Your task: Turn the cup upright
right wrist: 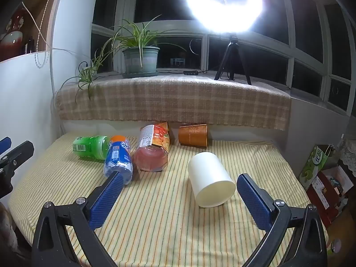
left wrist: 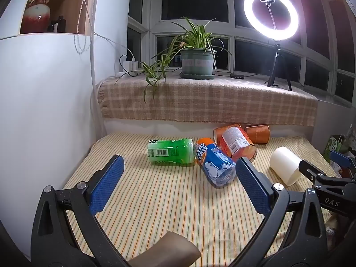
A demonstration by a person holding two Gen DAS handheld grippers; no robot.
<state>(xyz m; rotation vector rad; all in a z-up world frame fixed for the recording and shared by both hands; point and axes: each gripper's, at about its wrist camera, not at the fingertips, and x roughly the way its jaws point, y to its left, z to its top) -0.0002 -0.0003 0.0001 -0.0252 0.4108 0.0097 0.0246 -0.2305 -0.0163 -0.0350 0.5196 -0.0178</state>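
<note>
Because the plain cream-white paper cup [right wrist: 209,179] lies on its side on the yellow striped cloth [right wrist: 155,211], its wide end facing the camera, the right gripper [right wrist: 180,198] sits low and just short of it with jaws spread wide, seemingly to straddle its wall. The left gripper [left wrist: 178,182], jaws likewise apart and empty, hangs back from the toppled green plastic bottle [left wrist: 171,151], likely keeping clear.

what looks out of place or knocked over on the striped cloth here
Everything on the striped cloth lies on its side: the white cup, the copper cup by the back wall, and the green bottle, blue bottle and red bottle in a heap. No spill shows.
</note>
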